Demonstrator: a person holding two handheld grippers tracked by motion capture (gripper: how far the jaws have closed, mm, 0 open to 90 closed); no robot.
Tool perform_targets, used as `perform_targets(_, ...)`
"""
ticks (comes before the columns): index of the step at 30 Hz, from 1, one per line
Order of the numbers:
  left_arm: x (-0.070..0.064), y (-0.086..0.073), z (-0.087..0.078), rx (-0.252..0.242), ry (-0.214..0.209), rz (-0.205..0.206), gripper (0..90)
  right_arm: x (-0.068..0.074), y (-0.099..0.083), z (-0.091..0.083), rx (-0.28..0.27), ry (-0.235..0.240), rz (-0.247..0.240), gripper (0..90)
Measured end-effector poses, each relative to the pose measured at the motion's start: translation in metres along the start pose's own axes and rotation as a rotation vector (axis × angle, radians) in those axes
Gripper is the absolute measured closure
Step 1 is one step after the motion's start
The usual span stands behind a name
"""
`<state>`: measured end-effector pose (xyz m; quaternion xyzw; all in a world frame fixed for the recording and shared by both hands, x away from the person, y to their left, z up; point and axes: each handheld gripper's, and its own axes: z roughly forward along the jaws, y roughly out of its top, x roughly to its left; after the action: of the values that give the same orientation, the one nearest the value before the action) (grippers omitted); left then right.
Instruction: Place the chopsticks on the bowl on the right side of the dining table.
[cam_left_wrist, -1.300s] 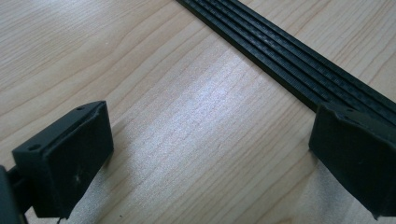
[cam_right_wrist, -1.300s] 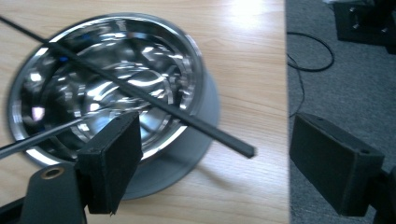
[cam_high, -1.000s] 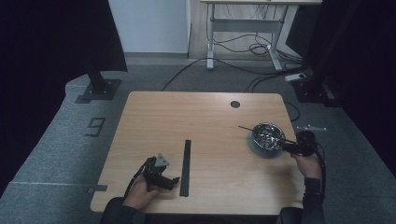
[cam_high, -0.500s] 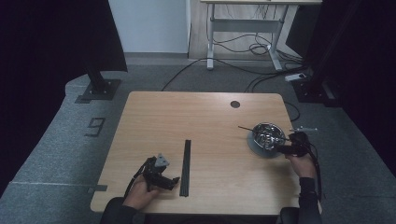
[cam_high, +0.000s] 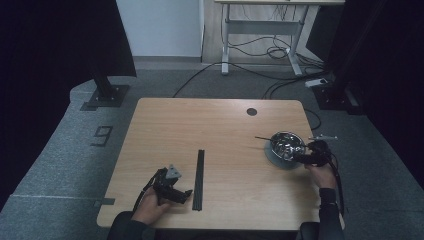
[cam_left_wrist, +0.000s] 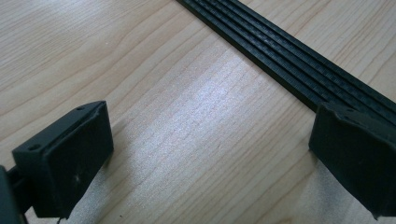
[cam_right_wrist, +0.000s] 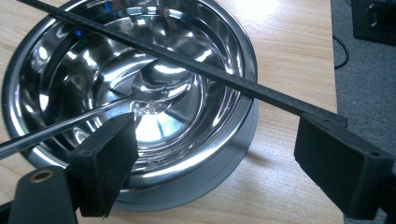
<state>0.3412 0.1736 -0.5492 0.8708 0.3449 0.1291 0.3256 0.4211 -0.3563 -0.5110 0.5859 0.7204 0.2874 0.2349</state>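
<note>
- Right tongs apart at the near rim of the bowl, at the desk's right edge; spoon inside, black rod across the rim.
- Left tongs apart, empty, beside the black strip.
- Risk: nudging the rod off, or tipping the bowl by closing on the rim alone.
- Count: one bowl, one spoon, one rod, one strip.

One steel bowl stands on the one wooden table, near its right edge. Two slim things lie in that bowl: one metal spoon and one thin black rod laid across its rim. One flat black ribbed strip lies well to the left of the bowl. Two grippers are at the table, one left gripper by the strip and one right gripper at the bowl.
</note>
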Motion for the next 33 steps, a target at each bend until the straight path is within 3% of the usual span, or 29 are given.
perform_targets(11, 0.000, 0.000, 0.000, 0.000, 0.000, 0.000, 0.0, -0.001, 0.002, 0.009, 0.003, -0.009, -0.024, 12.7)
perform_targets(33, 0.000, 0.000, 0.000, 0.000, 0.000, 0.000, 0.0, -0.012, 0.006, 0.016, -0.016, 0.008, -0.005, 12.6)
